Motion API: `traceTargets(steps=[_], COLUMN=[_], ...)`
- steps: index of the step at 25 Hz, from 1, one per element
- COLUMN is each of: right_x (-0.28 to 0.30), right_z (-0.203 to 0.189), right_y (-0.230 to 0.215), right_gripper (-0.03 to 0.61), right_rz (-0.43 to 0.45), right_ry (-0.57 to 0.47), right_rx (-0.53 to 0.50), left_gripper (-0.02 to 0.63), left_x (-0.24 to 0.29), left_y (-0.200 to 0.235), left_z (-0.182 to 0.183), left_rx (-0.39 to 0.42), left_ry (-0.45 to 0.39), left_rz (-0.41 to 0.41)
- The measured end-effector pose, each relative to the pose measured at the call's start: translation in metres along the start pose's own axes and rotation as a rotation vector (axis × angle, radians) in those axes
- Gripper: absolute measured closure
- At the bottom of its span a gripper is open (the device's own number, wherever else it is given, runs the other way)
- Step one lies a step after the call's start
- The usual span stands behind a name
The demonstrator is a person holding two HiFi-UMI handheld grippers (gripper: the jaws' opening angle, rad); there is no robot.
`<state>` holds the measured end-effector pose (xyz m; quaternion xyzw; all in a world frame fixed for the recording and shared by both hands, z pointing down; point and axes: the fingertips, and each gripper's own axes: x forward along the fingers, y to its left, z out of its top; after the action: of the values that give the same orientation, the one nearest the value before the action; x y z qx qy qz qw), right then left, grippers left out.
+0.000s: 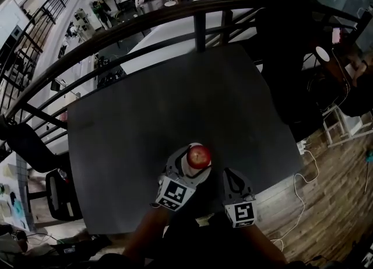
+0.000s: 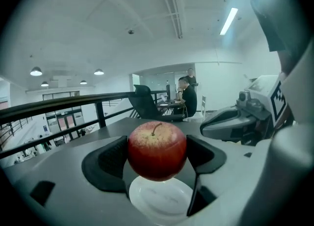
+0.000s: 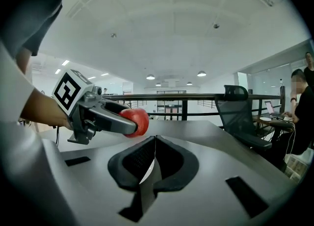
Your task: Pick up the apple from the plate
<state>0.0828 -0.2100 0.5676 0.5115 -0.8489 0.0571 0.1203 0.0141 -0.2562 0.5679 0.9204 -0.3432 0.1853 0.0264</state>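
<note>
A red apple [image 1: 199,156] with a short stem hangs just above a small white plate [image 2: 159,200], clear of it. My left gripper [image 1: 195,160] is shut on the apple [image 2: 157,150], one black pad on each side. In the right gripper view the left gripper [image 3: 98,114] shows at the left with the apple [image 3: 136,122] at its tip. To the right of it, my right gripper [image 1: 233,180] hovers over the table's near edge. Its jaws are shut [image 3: 154,154] with nothing between them. Most of the plate is hidden under the apple in the head view.
The dark grey table [image 1: 175,104] is bare apart from the plate. A black railing [image 1: 198,17] runs along its far side. A black office chair [image 1: 58,192] stands at the left, another chair [image 3: 240,107] beyond the table. A seated person [image 2: 186,100] works at a far desk.
</note>
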Motion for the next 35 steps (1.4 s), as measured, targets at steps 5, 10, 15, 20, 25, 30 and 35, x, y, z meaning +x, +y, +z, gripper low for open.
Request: traceTargets(steps=[5, 10, 15, 20, 25, 30, 35], right_x=[-0.006, -0.008, -0.015, -0.024, -0.029, -0.029, -0.030], right_z=[0.020, 0.050, 0.071, 0.080, 0.087, 0.099, 0.113], right_y=[0.004, 0.006, 0.006, 0.004, 0.002, 0.004, 0.002], right_gripper=[0.554, 0.554, 0.554, 0.554, 0.555, 0.555, 0.555], right_rz=[-0.007, -0.006, -0.025, -0.048, -0.075, -0.074, -0.073], right_ry=[-0.050, -0.127, -0.152, -0.167, -0.185, -0.225, -0.265], right_rx=[-0.025, -0.049, -0.061, -0.069, -0.071, -0.090, -0.085], left_gripper=[0.235, 0.235, 0.235, 0.235, 0.235, 0.235, 0.235], left_x=[-0.015, -0.026, -0.041, -0.052, -0.057, -0.059, -0.059], left_y=[-0.007, -0.015, -0.017, -0.017, -0.017, -0.017, -0.018], left_z=[0.040, 0.069, 0.089, 0.094, 0.097, 0.099, 0.097], left_rx=[0.013, 0.044, 0.059, 0.069, 0.066, 0.071, 0.077], left_ry=[-0.063, -0.106, -0.153, -0.168, -0.174, -0.173, -0.169], left_rz=[-0.002, -0.013, -0.011, 0.004, 0.006, 0.006, 0.015])
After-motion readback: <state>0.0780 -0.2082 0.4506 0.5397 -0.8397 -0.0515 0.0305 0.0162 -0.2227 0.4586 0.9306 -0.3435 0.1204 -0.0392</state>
